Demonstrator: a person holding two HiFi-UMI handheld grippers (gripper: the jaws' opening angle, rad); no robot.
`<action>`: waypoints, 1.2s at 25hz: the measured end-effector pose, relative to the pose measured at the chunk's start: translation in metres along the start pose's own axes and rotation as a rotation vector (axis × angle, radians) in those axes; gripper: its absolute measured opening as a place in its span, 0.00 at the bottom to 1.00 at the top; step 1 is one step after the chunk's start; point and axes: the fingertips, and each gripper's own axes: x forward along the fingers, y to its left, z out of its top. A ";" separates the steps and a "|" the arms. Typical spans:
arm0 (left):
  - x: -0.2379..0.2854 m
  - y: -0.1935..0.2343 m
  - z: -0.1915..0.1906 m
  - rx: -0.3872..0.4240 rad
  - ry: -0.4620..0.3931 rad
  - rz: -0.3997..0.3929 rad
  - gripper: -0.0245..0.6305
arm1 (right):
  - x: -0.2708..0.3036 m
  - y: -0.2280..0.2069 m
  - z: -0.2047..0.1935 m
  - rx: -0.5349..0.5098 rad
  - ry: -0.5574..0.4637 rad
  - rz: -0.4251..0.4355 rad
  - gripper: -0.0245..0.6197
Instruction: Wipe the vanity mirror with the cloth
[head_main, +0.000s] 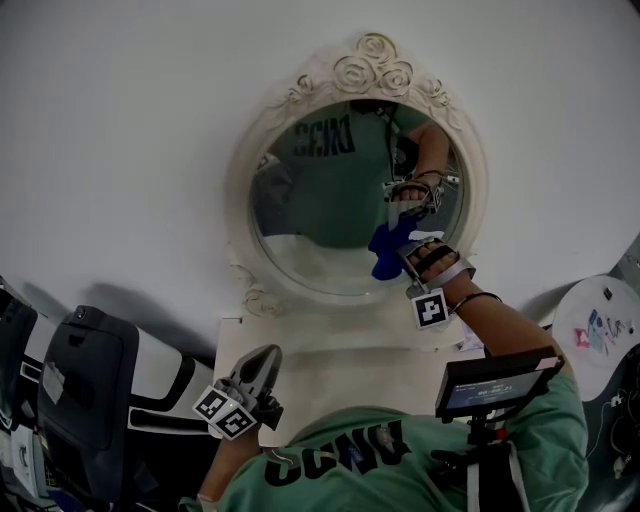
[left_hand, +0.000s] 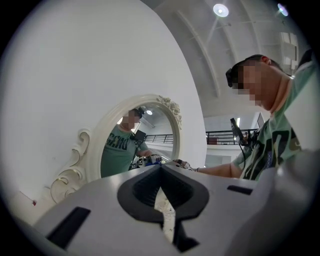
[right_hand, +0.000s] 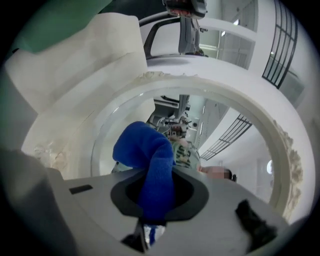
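Blue cloth (right_hand: 144, 150) — inside right claw (right_hand: 152, 202)

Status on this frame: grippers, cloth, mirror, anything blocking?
Right gripper shut on blue cloth, at right side of vanity mirror. Left gripper shut, empty, held low. Nothing in the way.

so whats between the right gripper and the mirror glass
Only the blue cloth: held shut in the right gripper, it bunches forward toward the vanity mirror. Clearest in the right gripper view.
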 end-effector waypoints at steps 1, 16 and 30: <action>-0.006 0.001 0.001 0.000 -0.008 0.013 0.04 | 0.008 -0.007 0.026 -0.007 -0.048 -0.011 0.11; -0.126 0.038 0.020 0.018 -0.089 0.274 0.04 | 0.098 -0.021 0.270 -0.028 -0.432 0.007 0.11; -0.030 0.024 0.009 0.003 -0.013 0.062 0.04 | 0.052 0.047 0.118 0.025 -0.205 0.105 0.11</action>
